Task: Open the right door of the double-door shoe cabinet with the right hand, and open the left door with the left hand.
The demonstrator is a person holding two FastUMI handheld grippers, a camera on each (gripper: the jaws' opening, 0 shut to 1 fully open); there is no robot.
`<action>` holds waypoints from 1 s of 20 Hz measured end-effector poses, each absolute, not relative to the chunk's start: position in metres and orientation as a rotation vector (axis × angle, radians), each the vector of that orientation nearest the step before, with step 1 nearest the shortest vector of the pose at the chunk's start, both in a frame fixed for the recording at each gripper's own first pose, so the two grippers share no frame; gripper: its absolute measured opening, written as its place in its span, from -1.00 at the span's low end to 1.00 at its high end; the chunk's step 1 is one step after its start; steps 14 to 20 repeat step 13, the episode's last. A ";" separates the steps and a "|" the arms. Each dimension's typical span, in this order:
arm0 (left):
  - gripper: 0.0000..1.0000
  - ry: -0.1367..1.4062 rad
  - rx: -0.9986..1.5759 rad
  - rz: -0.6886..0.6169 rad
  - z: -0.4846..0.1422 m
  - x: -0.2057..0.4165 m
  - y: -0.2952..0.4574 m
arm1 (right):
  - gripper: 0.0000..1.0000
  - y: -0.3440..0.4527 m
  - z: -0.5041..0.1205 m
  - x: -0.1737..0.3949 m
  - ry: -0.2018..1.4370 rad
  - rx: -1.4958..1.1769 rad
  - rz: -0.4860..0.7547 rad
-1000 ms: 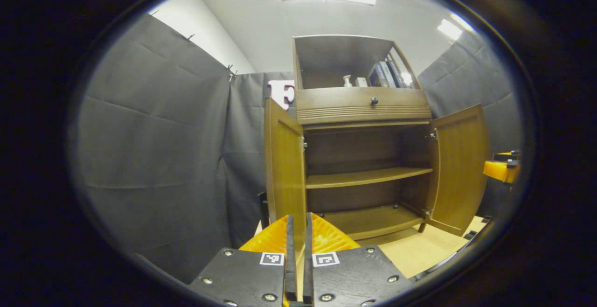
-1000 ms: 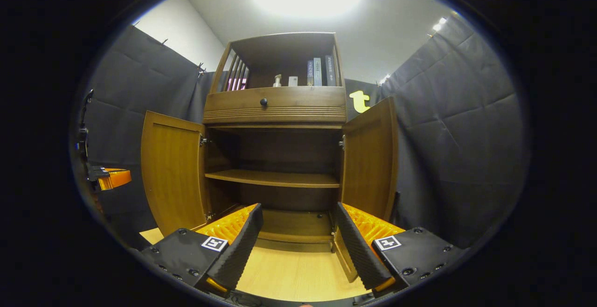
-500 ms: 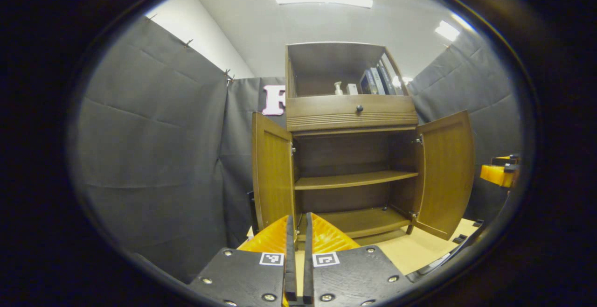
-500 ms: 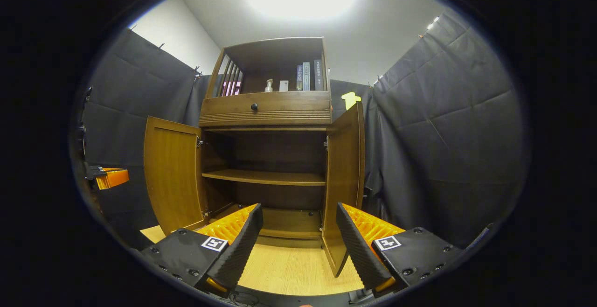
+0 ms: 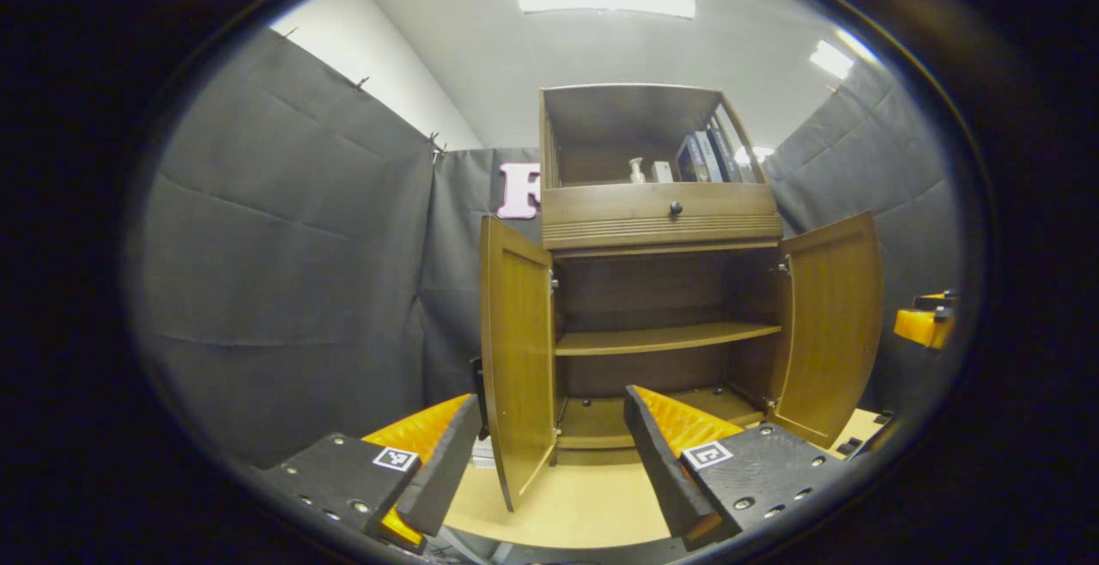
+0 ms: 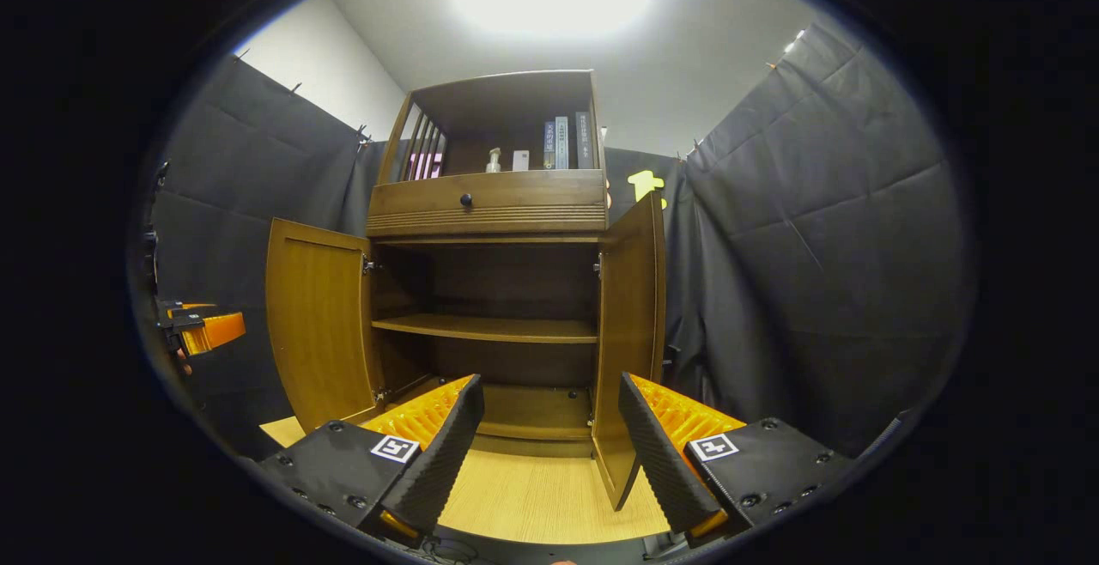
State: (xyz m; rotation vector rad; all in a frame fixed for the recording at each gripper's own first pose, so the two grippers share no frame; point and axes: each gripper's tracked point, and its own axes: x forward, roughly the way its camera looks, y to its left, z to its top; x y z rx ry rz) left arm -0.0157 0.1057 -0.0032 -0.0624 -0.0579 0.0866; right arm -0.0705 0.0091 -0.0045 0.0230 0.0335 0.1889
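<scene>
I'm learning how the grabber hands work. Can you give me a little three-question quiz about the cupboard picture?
1. True or false: both lower doors of the shoe cabinet stand open.
2. What is the left gripper doing? A) shut on the left door B) open, holding nothing C) shut on the drawer knob
3. Fill in: beside the books on the top shelf stands a small white ____.

Key
1. True: the left door and the right door are both swung out, showing bare shelves inside.
2. B: its fingers are spread apart, and so are those of the right gripper.
3. Bottle.
</scene>
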 end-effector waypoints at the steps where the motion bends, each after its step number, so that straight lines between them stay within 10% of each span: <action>1: 0.93 -0.058 -0.061 0.086 -0.003 -0.016 0.106 | 0.96 0.009 -0.004 -0.070 0.032 0.024 0.188; 20: 0.93 -0.067 -0.029 0.072 0.000 -0.014 0.109 | 0.96 0.009 -0.005 -0.072 0.034 0.029 0.178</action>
